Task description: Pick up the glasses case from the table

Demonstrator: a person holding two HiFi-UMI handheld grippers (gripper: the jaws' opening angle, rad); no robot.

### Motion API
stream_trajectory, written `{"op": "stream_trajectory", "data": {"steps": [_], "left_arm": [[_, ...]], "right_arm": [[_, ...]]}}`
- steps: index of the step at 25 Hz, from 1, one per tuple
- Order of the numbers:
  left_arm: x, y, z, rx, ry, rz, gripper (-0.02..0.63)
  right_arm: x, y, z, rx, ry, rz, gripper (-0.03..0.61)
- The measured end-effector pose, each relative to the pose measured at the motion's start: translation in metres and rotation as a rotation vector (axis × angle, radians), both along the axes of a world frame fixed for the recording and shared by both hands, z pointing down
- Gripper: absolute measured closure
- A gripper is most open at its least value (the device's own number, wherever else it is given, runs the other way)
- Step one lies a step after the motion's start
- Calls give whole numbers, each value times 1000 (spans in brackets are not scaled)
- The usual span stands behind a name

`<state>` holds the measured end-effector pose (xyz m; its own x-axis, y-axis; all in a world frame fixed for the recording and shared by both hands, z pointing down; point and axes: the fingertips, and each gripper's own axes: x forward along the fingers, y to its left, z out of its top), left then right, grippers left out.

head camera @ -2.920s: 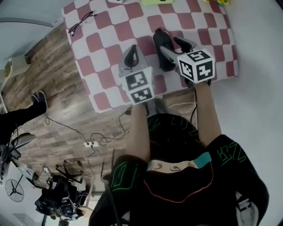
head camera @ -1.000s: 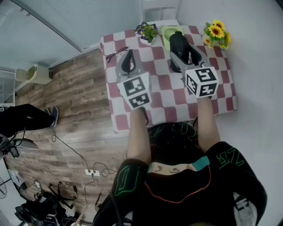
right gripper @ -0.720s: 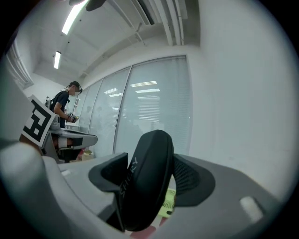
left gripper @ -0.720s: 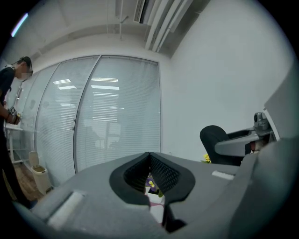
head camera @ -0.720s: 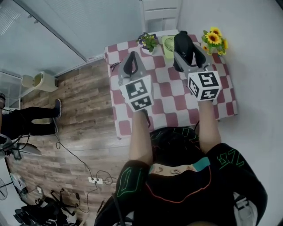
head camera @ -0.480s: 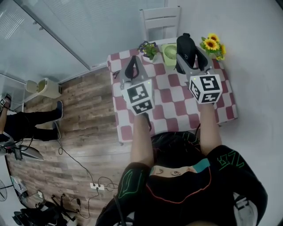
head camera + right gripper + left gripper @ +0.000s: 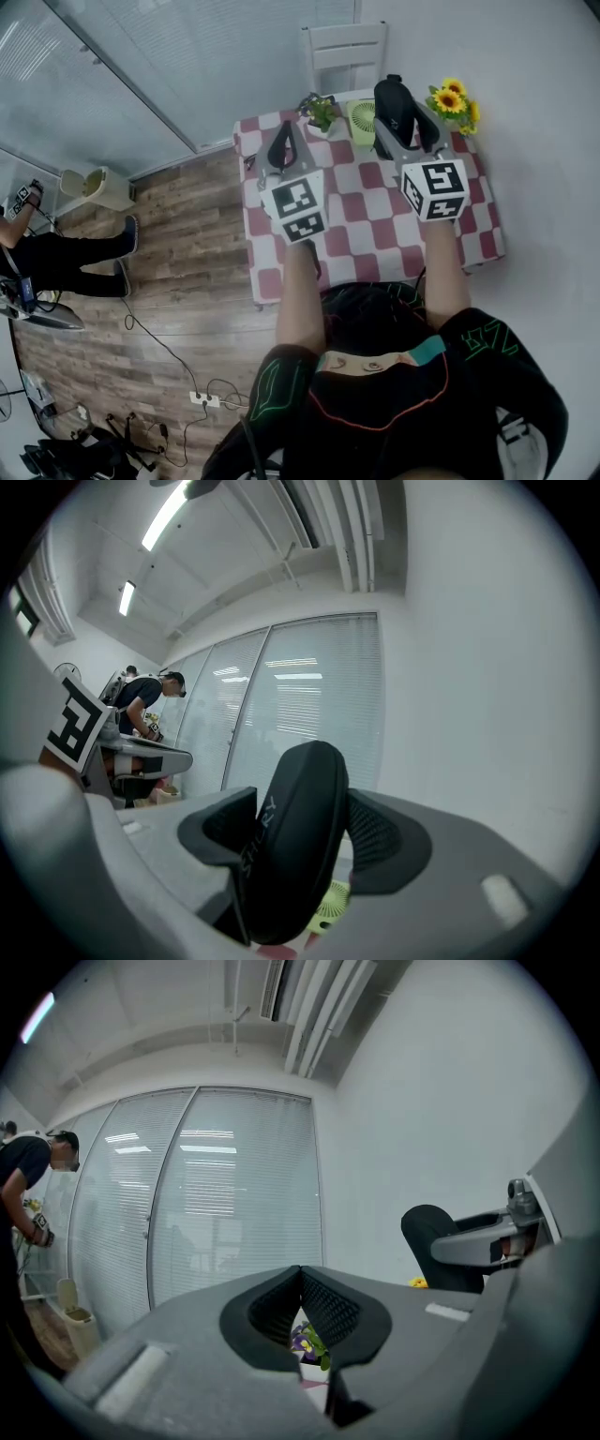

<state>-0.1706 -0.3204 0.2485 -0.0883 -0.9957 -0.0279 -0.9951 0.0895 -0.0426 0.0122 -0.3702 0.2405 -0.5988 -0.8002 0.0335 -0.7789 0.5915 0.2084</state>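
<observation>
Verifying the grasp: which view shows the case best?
Right gripper view: the case fills it, clamped in the right gripper. Head view shows it small and dark from above; left gripper view catches only one end.

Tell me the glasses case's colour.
The glasses case is black, seen best in the right gripper view.

Table (image 7: 367,227), red-and-white checked cloth.
Far edge: sunflowers (image 7: 454,99) at the right corner, green fan (image 7: 361,120), potted plant (image 7: 321,111) with purple blooms.
Left edge: a small dark item (image 7: 249,161), possibly spectacles.
White chair (image 7: 343,52) behind the table.
Wood floor (image 7: 183,281): bin (image 7: 97,187), power strip (image 7: 204,399), a person's legs (image 7: 66,258).
</observation>
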Motion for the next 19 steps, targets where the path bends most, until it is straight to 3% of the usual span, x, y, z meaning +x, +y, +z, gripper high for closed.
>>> {"op": "stream_trajectory", "data": {"steps": [19], "left_arm": [[0, -9, 17, -29, -2, -7, 604]], "right_arm": [[0, -11, 12, -6, -4, -7, 276]]}}
